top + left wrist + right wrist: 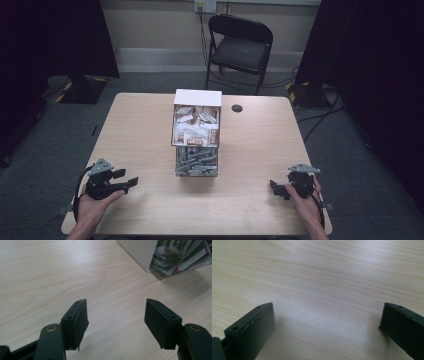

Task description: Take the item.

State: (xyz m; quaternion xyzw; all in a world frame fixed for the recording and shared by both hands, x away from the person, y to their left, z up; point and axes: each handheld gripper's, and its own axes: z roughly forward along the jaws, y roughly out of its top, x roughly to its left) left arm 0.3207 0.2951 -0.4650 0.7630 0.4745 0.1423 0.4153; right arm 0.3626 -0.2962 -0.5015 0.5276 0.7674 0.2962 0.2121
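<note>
The table (pixel 150 130) is pale, smooth matt wood grain; each claw's jaws are matt black plastic.

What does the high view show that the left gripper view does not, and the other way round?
High view alone: the whole table, both hand-held grippers, the left hand-held gripper and the right hand-held gripper, each held near the table's front corners, the full organizer box with white packets above and grey ones below, and a folding chair behind.

Left gripper view alone: its own jaws close up, standing wide apart with nothing between them, and the packets' green and red print.

Shared: the wooden tabletop, the box's white side and packets.
</note>
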